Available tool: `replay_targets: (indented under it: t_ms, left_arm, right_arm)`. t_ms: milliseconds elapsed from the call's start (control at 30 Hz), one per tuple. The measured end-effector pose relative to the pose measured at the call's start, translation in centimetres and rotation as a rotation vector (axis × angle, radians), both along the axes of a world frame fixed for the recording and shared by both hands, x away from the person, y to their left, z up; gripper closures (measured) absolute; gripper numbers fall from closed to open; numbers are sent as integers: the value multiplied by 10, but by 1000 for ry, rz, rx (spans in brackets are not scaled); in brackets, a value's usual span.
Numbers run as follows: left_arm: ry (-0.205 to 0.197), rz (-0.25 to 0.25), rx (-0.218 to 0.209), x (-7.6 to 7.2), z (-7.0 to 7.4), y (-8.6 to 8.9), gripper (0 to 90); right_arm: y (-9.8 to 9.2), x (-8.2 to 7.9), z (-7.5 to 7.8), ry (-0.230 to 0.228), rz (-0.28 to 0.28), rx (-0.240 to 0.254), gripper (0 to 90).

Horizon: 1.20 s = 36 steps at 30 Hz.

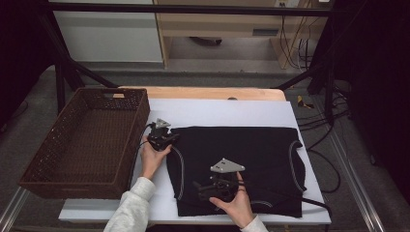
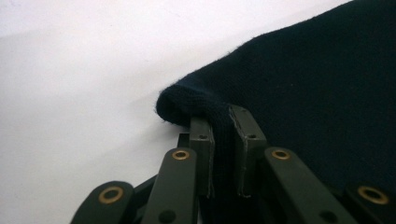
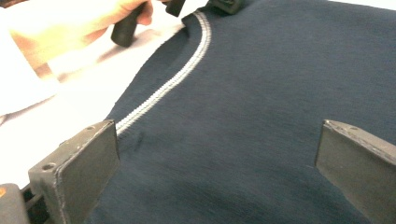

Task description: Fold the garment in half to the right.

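Right gripper [image 1: 205, 189] sat nearest the camera in the high view, held low over the near half of the black garment [image 1: 251, 154]. Its jaws stood wide apart in the right gripper view, nothing between them, dark knit fabric [image 3: 261, 102] under and ahead of both pads. A pale ribbed seam stripe [image 3: 177, 77] ran from just inside one jaw away toward the other hand [image 3: 70, 28].

Left gripper [image 1: 167, 140] was at the garment's far corner on that hand's side. Jaws were pinched together on a fold of the fabric edge [image 2: 222, 135], cloth squeezed between the two pads, the rolled hem [image 2: 182, 102] bulging just past the tips. White surface [image 2: 70, 93] lay beside that jaw, cloth on the other side.

Garment lay flat on the white board [image 1: 217, 113], spread ahead of the right gripper and across from the left gripper; a second pale stripe [image 1: 292, 166] showed near its far side edge.

Woven brown basket [image 1: 48, 159] stood just beside the left hand [image 1: 151, 159], on its outer side, touching the board edge; nothing visible inside it. No readable writing or labels anywhere; the garment showed no logo.
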<state>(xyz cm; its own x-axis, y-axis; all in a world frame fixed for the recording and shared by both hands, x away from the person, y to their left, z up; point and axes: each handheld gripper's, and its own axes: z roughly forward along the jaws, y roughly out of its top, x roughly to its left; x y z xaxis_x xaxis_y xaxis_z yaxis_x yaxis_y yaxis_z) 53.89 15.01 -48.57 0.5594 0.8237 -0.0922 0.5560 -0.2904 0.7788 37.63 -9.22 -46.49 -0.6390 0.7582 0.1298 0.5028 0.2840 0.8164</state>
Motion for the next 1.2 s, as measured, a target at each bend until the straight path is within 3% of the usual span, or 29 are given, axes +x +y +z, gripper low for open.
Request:
replay_targets:
  t_ms: [300, 667, 1033, 1100, 1200]
  left_arm:
    - [-1, 1, 0, 0, 0, 0, 799]
    - [-2, 1, 3, 0, 0, 0, 799]
    - [-3, 0, 5, 0, 0, 0, 800]
    - [-2, 0, 4, 0, 0, 0, 801]
    - [-1, 1, 1, 0, 0, 0, 803]
  right_arm:
    - [23, -7, -3, 12, 37, -15, 19]
    - [55, -16, -12, 20, 86, -74, 61]
    - [76, -26, -21, 0, 124, -171, 220]
    - [78, -29, -22, -32, 121, -211, 272]
    - [77, -30, -20, -37, 122, -226, 366]
